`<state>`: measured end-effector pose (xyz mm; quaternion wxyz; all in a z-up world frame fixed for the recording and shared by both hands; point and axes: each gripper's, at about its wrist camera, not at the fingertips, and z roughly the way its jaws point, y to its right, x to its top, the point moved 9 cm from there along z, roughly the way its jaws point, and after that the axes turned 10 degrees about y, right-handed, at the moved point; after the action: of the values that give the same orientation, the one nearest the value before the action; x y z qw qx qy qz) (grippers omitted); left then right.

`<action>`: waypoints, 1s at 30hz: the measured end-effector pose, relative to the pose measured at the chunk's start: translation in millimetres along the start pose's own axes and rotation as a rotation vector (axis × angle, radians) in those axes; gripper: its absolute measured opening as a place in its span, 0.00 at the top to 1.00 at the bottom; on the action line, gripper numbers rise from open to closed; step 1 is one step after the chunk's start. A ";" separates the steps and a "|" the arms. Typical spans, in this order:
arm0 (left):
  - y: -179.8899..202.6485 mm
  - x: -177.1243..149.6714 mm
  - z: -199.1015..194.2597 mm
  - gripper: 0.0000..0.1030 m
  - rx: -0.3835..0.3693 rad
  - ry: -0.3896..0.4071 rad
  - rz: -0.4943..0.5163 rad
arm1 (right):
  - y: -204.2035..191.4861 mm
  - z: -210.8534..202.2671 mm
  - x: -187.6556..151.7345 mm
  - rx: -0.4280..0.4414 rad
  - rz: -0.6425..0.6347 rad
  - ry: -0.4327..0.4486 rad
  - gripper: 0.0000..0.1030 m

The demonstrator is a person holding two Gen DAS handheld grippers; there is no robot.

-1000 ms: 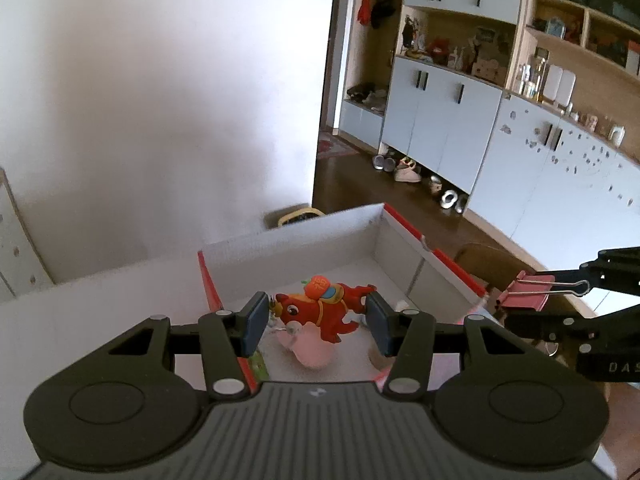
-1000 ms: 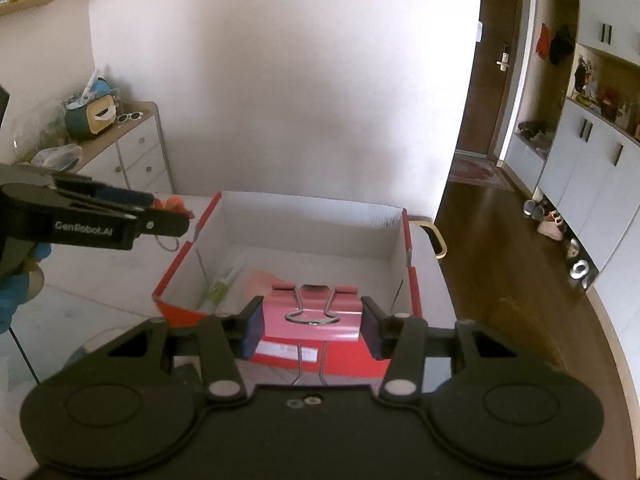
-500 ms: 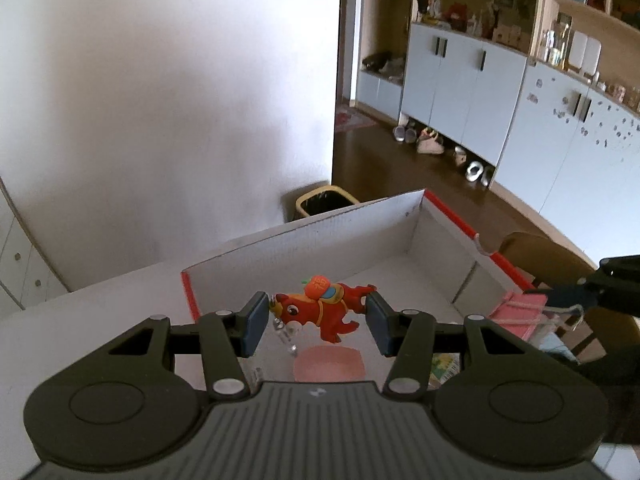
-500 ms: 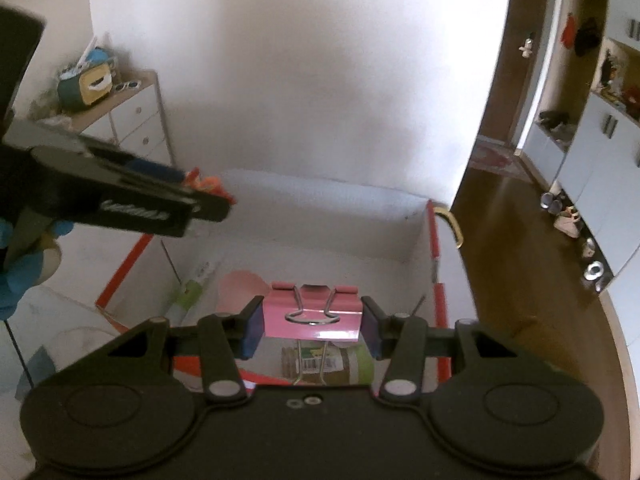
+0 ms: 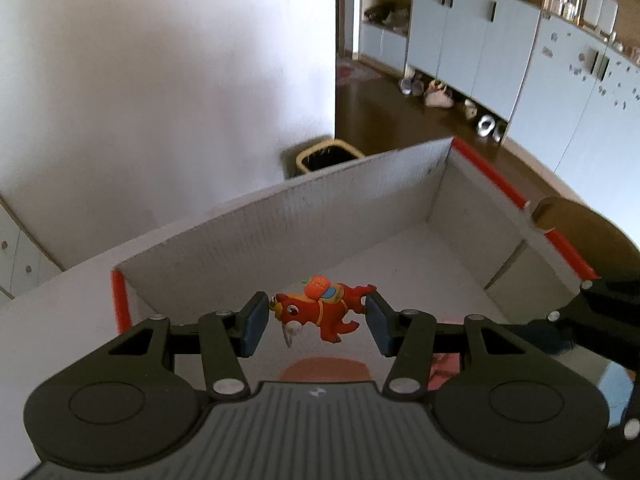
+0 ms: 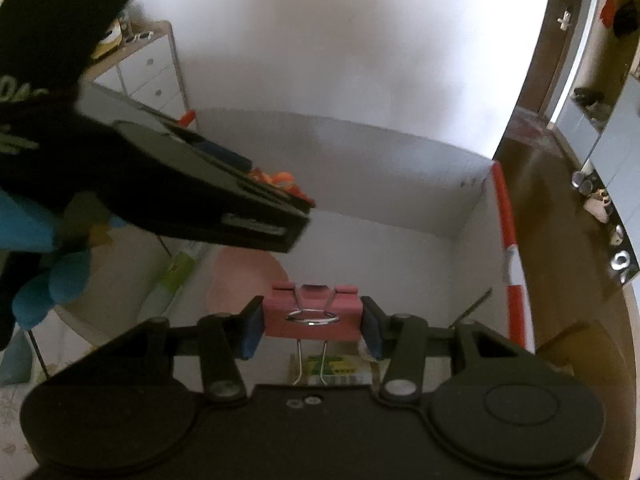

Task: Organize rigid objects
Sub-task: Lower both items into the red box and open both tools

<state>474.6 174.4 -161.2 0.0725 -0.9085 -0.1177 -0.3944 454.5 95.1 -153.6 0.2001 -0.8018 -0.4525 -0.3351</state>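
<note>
Through my left wrist camera, my left gripper (image 5: 318, 322) pinched a small red toy horse (image 5: 320, 312) by its two ends, nose against one pad and tail against the other, the toy hanging level between my jaws. Beyond and below the jaws lay the open white box (image 5: 320, 208) with its red edges, and the toy hung above its floor. Just under the jaws a pink round thing (image 5: 326, 368) showed on the box floor. To the right of my jaws the dark frame of my right gripper (image 5: 600, 312) reached in over the box's right wall.

Through my right wrist camera, my right gripper (image 6: 312, 326) clamped a pink binder clip (image 6: 310, 314) across its width, its wire handles pointing back toward me. Under the jaws the box (image 6: 468, 240) floor held a pink disc (image 6: 244, 276), a green and white tube (image 6: 172, 276) to the left, and a green printed pack (image 6: 332, 370) directly below. Up and left of my jaws my left gripper (image 6: 276, 200) hung over the box with the red toy (image 6: 280, 182) in it, held by a blue-gloved hand (image 6: 44, 264).
</note>
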 end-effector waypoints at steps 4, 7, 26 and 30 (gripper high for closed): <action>-2.3 -4.0 18.1 0.49 0.014 -0.049 -0.025 | -0.2 9.5 -1.7 -0.002 -0.007 -0.040 0.53; -3.0 -11.6 27.4 0.49 0.018 -0.094 -0.025 | 2.4 13.5 -3.9 0.000 0.004 -0.065 0.53; -7.2 -27.8 32.0 0.48 0.028 -0.205 -0.033 | 9.4 12.5 -7.1 -0.005 0.058 -0.101 0.43; -8.6 -22.4 22.2 0.47 0.022 -0.173 -0.052 | 5.4 3.9 -5.0 -0.010 0.064 -0.086 0.43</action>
<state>472.9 184.2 -192.4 0.0619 -0.9349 -0.1513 -0.3149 458.7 91.9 -159.9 0.1870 -0.8306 -0.4331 -0.2960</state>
